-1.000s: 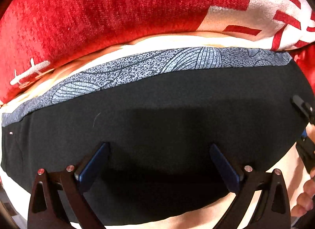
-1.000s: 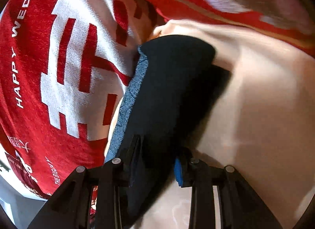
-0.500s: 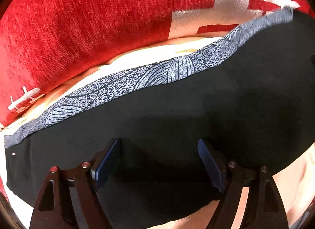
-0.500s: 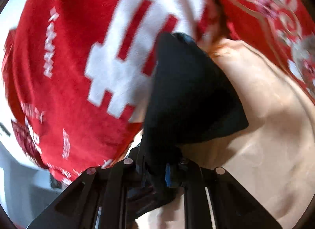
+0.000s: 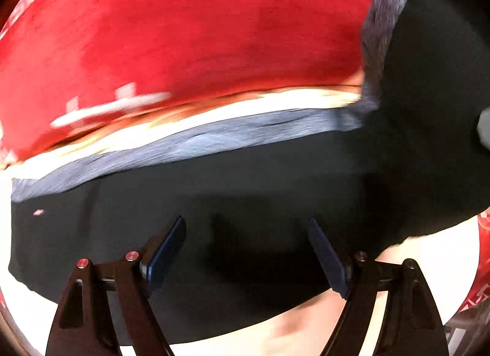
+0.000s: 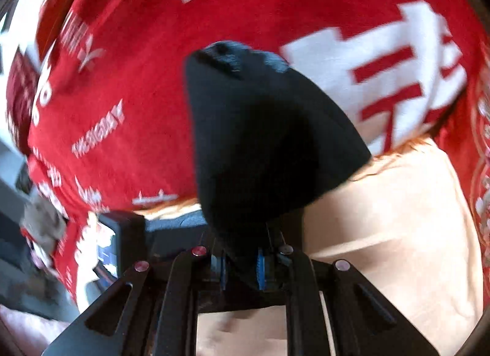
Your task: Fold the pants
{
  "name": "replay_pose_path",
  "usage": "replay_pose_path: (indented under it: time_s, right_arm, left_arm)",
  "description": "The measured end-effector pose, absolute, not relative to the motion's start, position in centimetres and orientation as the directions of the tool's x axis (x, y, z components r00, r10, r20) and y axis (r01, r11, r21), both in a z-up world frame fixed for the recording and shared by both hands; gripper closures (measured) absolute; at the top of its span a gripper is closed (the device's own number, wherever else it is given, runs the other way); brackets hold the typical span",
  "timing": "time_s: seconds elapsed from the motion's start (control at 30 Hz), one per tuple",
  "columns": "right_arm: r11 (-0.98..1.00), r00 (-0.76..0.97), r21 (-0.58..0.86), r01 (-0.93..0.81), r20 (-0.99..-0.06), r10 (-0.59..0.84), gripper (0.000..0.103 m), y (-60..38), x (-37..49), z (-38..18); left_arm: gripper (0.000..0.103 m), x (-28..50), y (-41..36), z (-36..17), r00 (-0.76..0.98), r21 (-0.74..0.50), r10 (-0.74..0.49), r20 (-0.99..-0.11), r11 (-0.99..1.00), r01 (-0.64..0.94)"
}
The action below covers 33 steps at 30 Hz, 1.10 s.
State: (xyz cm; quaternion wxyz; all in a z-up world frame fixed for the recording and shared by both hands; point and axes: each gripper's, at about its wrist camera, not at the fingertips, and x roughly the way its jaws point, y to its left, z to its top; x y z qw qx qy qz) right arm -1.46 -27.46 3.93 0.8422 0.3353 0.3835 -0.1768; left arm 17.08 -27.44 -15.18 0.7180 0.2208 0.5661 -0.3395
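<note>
Mid-fold, one end of the pants [image 6: 260, 148] is pinched in the right gripper [image 6: 242, 267] and raised toward 12 o'clock over the rest flat under the unclenched left gripper [image 5: 245, 252]; laying it across seems next.

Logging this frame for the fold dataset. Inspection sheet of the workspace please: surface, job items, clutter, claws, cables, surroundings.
Surface: pale cream sheet, lightly rumpled.
Job's things: black fabric pants with a grey patterned waistband; most lies flat on the sheet, one end is raised at the right of the left wrist view.
Clutter: red plush blanket with white lettering bunched behind the pants.
Claws: left claw open above the flat black cloth, pads clear of it; right claw shut on a bunched end of the pants, held off the sheet.
Cables: nothing seen.
Surroundings: red patterned cloth at the right edge; grey blurred background at left, not identifiable.
</note>
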Motion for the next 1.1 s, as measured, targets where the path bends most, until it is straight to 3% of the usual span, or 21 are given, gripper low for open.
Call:
replay_pose_path:
  time_s: [0.27, 0.47, 0.63, 0.77, 0.83, 0.9, 0.97, 1.1]
  right_arm:
    - [0.87, 0.418, 0.148, 0.471, -0.905, -0.072, 0.088, -15.9, 7.4, -1.5]
    - [0.914, 0.195, -0.171, 0.367, -0.947, -0.255, 0.082, -9.0, 11.0, -7.0]
    - [0.925, 0.193, -0.31, 0.218, -0.916, -0.352, 0.064, -5.1, 10.7, -5.1]
    - [0.959, 0.228, -0.168, 0.228, -0.948, -0.221, 0.064, -5.6, 9.0, -2.6]
    - [0.928, 0.266, 0.063, 0.368, -0.963, -0.04, 0.064, -8.2, 8.9, -2.0]
    - [0.768, 0.367, 0.345, 0.54, -0.918, 0.154, 0.064, -12.3, 7.4, -2.5]
    - [0.558, 0.461, 0.538, 0.632, -0.84, 0.287, 0.064, -15.3, 6.0, -4.5]
    - [0.227, 0.589, 0.689, 0.688, -0.713, 0.381, 0.064, -17.2, 4.1, -8.8]
  left_arm:
    - [0.02, 26.2, -16.3, -16.9, 0.181, 0.004, -0.126, -0.975, 0.811, 0.585]
    - [0.02, 30.1, -11.8, -17.7, 0.179, 0.014, -0.105, -0.978, 0.827, 0.562]
    - [0.02, 29.1, -11.0, -14.9, 0.153, -0.045, -0.162, -0.975, 0.814, 0.579]
    - [0.02, 28.8, -12.1, -13.1, 0.084, -0.143, -0.245, -0.966, 0.775, 0.616]
    - [0.02, 28.5, -13.0, -12.5, 0.042, -0.184, -0.273, -0.961, 0.747, 0.639]
    - [0.02, 28.5, -14.2, -12.1, 0.005, -0.211, -0.29, -0.957, 0.709, 0.673]
    - [0.02, 27.1, -15.4, -11.5, -0.026, -0.238, -0.307, -0.951, 0.679, 0.695]
    - [0.023, 24.5, -18.6, -12.2, -0.089, -0.271, -0.308, -0.947, 0.617, 0.739]
